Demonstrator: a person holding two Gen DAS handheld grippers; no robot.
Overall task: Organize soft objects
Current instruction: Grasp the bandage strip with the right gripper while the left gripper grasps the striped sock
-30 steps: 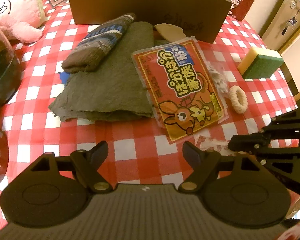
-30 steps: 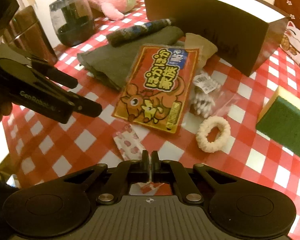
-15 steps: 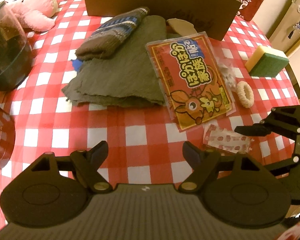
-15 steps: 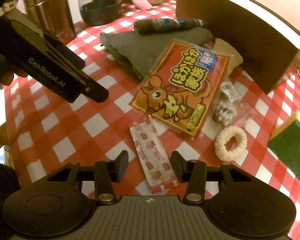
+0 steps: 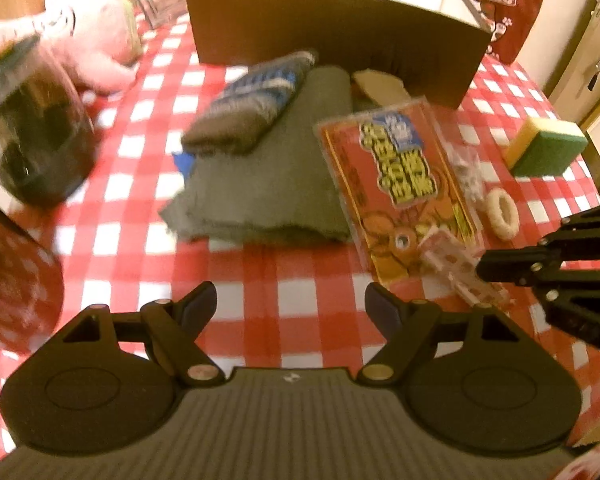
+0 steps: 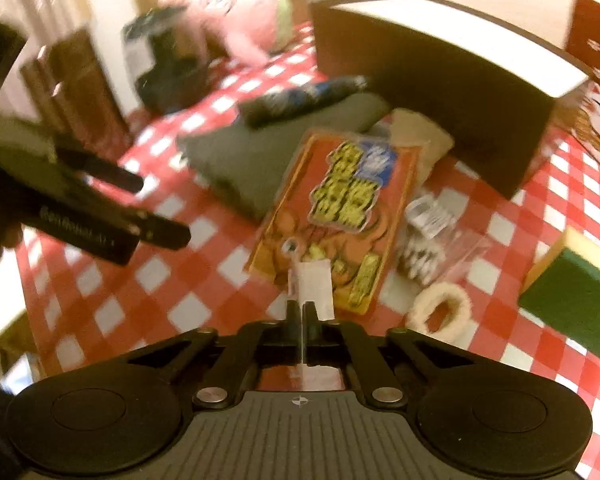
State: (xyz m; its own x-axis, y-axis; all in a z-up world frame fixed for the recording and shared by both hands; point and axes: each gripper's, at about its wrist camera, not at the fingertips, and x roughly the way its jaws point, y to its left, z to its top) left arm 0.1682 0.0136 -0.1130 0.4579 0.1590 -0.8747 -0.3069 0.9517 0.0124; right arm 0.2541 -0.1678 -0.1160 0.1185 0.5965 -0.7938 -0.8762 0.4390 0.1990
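Left-wrist view first: left gripper [image 5: 290, 304] hangs over the checked tablecloth [image 5: 300, 280] with its jaws spread wide and nothing between them; dead ahead of it lies the folded grey cloth [image 5: 268, 176] with a knitted sock [image 5: 248, 112] on top, and ahead to its right the orange heat-pack packet [image 5: 396, 188], with a white scrunchie [image 5: 500, 212] and a sponge [image 5: 548, 148] farther right, the brown box [image 5: 340, 40] beyond, and the right gripper [image 5: 484, 270] coming in from the right edge, clamped on a small patterned sachet [image 5: 456, 268]; right-wrist view now: right gripper [image 6: 304, 312] pinched tight on that sachet [image 6: 314, 284], which sticks up just ahead of its tips over the near end of the orange packet [image 6: 340, 208], scrunchie [image 6: 440, 312] just to its right, sponge [image 6: 572, 296] far right, left gripper [image 6: 156, 208] off to the left, jaws apart
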